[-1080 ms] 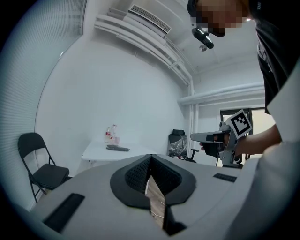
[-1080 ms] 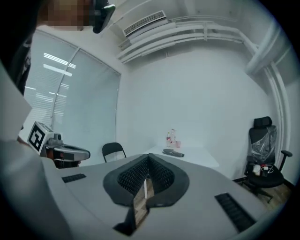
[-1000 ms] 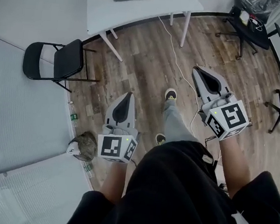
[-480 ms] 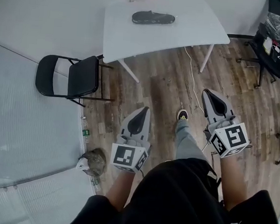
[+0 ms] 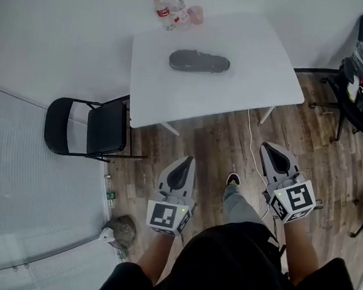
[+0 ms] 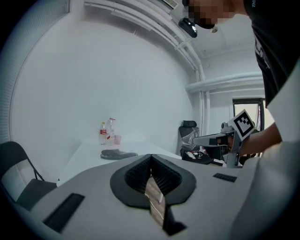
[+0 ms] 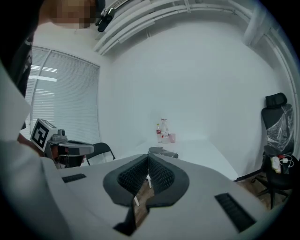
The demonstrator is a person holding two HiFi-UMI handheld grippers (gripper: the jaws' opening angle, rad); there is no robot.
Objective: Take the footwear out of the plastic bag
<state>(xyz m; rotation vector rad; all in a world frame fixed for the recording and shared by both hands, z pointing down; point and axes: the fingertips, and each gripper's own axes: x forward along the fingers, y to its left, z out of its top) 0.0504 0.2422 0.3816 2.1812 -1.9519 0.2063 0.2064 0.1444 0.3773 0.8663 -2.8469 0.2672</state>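
Note:
A dark shoe wrapped in a clear plastic bag (image 5: 199, 61) lies on the white table (image 5: 250, 84) ahead of me; it also shows small as the bagged shoe (image 6: 118, 154) in the left gripper view and the bagged shoe (image 7: 162, 152) in the right gripper view. My left gripper (image 5: 184, 160) and right gripper (image 5: 267, 147) hang over the wooden floor, well short of the table's near edge. Both are shut with nothing between the jaws. The right gripper (image 6: 197, 139) shows from the side in the left gripper view.
Bottles and a pink cup (image 5: 175, 10) stand at the table's far edge. A black folding chair (image 5: 88, 128) is left of the table, an office chair (image 5: 359, 68) with a plastic bag to the right. A white cable (image 5: 252, 147) runs across the floor; a grey bag (image 5: 121, 230) lies at the lower left.
I have walked toward the table: it and the bagged shoe have come closer and lower in the head view. Both grippers moved forward with me, still shut and empty.

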